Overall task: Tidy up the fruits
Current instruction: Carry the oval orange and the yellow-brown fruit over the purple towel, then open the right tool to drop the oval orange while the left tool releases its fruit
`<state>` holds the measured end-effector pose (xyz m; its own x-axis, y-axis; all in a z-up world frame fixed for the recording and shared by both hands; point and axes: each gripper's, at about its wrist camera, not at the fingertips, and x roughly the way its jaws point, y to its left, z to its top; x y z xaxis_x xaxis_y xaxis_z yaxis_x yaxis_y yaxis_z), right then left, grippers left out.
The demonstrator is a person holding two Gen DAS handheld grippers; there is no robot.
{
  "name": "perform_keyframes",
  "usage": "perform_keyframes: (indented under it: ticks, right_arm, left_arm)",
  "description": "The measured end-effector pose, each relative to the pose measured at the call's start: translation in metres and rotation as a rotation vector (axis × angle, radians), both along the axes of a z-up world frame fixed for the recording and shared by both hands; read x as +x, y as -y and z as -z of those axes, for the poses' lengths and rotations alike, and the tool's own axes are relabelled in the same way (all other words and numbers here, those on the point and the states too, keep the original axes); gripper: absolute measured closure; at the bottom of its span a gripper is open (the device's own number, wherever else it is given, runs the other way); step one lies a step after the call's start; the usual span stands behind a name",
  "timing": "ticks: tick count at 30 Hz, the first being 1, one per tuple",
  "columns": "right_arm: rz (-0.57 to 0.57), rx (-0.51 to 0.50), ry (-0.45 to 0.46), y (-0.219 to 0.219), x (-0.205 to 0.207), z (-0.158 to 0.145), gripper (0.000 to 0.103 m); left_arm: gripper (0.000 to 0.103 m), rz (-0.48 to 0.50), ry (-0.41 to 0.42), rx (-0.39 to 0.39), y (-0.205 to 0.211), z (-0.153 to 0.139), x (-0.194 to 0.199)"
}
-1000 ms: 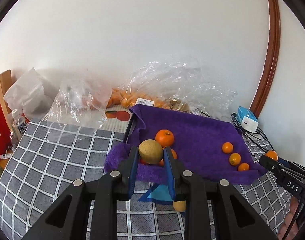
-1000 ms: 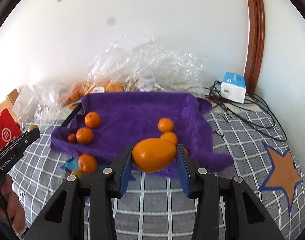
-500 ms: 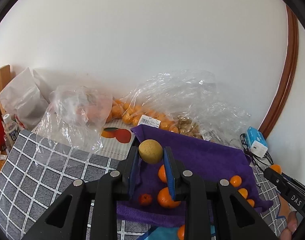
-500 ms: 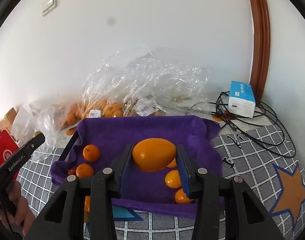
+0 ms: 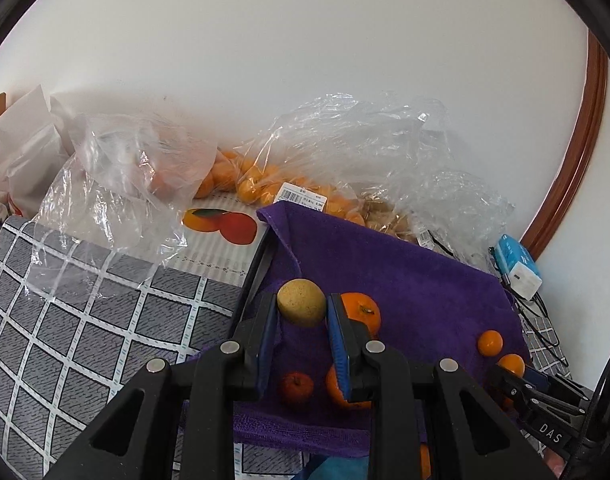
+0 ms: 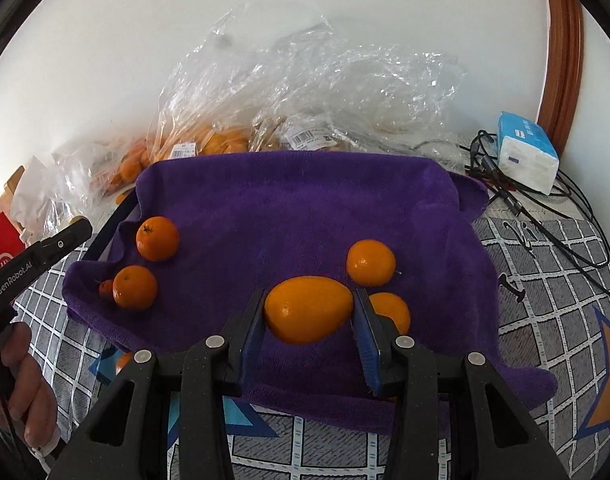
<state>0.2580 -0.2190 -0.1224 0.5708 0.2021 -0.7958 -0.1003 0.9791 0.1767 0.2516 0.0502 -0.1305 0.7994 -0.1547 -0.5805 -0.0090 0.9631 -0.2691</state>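
White wall backs a worktop point(image 5: 65, 320) under a grey checked cloth, with clear plastic bags point(image 5: 345, 152) of fruit behind a purple towel point(image 5: 405, 272). Left wrist view: my left tongs point(image 5: 301, 312) pinch a yellowish round fruit point(image 5: 301, 307) above the towel's near left part, over two mandarins point(image 5: 361, 312) and a small red fruit point(image 5: 296, 389). Right wrist view: my right tongs point(image 6: 309, 314) pinch an egg-shaped orange fruit point(image 6: 308, 309) above the towel's front, just beside two oranges point(image 6: 371, 262).
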Motion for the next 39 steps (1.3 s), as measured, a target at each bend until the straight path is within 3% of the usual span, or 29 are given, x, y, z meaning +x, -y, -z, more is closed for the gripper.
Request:
perform_keyframes:
  ticks: [23, 29, 39]
  right_arm:
    - [-0.032, -0.041, -0.064, -0.009, 0.006, 0.021, 0.061]
    - [-0.04, -0.059, -0.023, -0.012, 0.001, 0.014, 0.051]
    - [-0.02, -0.043, 0.064, -0.009, -0.008, -0.007, 0.048]
  left_arm:
    - [0.079, 0.045, -0.096, 0.005, 0.011, 0.025, 0.017]
    - [0.079, 0.045, -0.094, 0.016, 0.012, 0.023, 0.015]
    - [0.062, 0.026, -0.03, 0.01, 0.008, 0.005, 0.004]
